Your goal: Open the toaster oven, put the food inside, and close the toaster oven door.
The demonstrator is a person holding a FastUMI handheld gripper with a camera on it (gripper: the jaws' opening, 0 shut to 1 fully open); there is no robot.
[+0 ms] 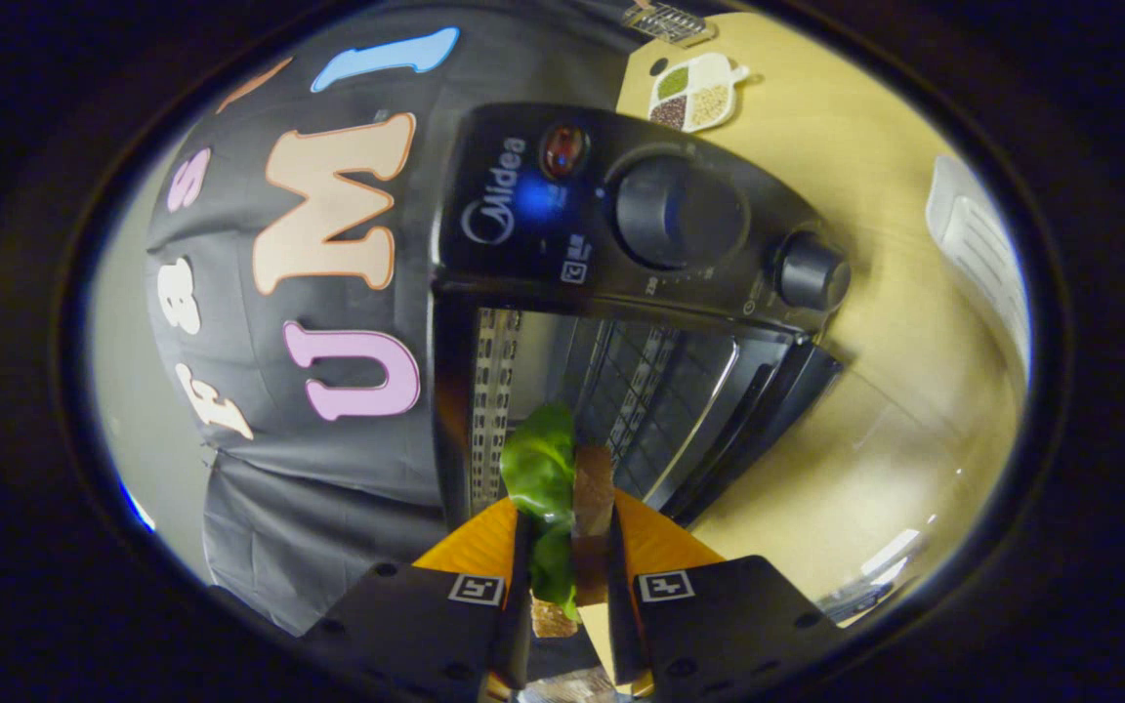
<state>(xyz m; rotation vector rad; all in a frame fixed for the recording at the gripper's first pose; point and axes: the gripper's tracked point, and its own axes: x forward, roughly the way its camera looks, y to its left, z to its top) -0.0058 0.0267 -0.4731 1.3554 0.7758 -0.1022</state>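
The desk (855,176) is seen first, a pale wooden top that carries everything, and one toaster oven (621,293) is stood on it, away from the desk's edges, so that its mouth can be reached from the gripper's side. The view is rolled sideways, so the oven appears tipped over; that is judged to be the camera's tilt, not the oven's. Its door (738,430) is found already swung open, which leaves the wire rack (650,391) inside exposed for loading. Two knobs are counted on the control panel, a larger one (678,212) and a smaller one (810,271), with one indicator lamp (563,151) beside them. One white object (982,254) is glimpsed by the desk's near edge; what it is cannot be told. Towards the far edge, one small divided dish (694,93) of grains is set well apart from the oven. And now the gripper (570,547): it is clamped on one sandwich (590,517), bread with a green lettuce leaf (538,469), held on edge between both fingers and brought right up to the open mouth, so that it can be slid straight in. The placing is judged to be under way, with the door left to be closed afterwards.
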